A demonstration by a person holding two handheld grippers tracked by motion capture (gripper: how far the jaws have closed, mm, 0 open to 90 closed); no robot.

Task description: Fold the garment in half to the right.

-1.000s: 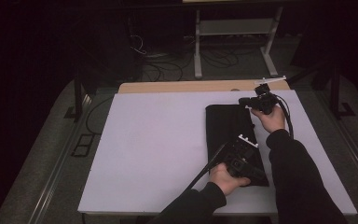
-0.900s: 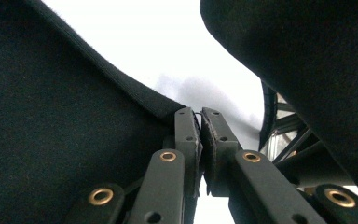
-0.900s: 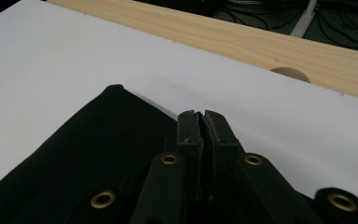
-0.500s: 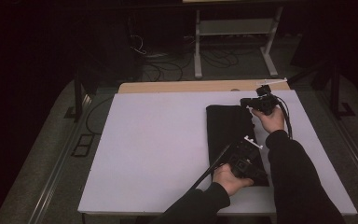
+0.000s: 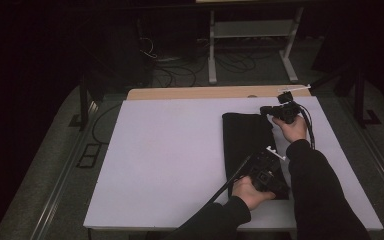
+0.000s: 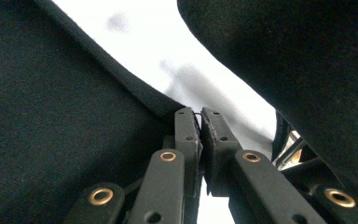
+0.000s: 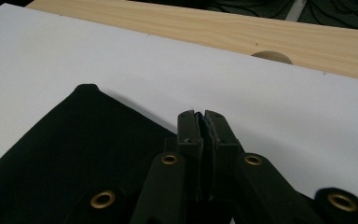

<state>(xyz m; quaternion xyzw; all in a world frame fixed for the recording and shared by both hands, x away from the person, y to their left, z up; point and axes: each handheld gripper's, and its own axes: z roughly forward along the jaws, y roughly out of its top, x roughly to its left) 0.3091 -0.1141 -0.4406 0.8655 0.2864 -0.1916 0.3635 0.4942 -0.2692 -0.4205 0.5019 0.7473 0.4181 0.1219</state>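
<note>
We see one black cloth (image 5: 246, 145), folded into a long strip, lying on the right half of the white worktop (image 5: 170, 150), its long side running away from the person. We find no brand, label or writing that can be read on the cloth, on the grippers or on the worktop.

There are two grippers, each held in one hand. The left gripper (image 5: 266, 172) sits at the near right corner of the cloth, low over it. In the left gripper view its jaws are pressed together at the cloth's hemmed edge (image 6: 135, 88), with a thin sliver of fabric seeming to sit between the tips, so we take them as clenched on the cloth. A dark sleeve (image 6: 298, 65) of the person crosses the upper right of that view.

The right gripper (image 5: 275, 111) is at the far right corner of the cloth. In the right gripper view its jaws are closed tight at the cloth's far edge, with the black fabric (image 7: 74, 154) spreading out to the left below them; we cannot tell for certain how much cloth sits between them, but they appear to pinch the edge.

Beyond the cloth, past the far edge of the white surface, one strip of light wood (image 7: 214, 23) shows, with one round hole (image 7: 271, 57) in it.
</note>
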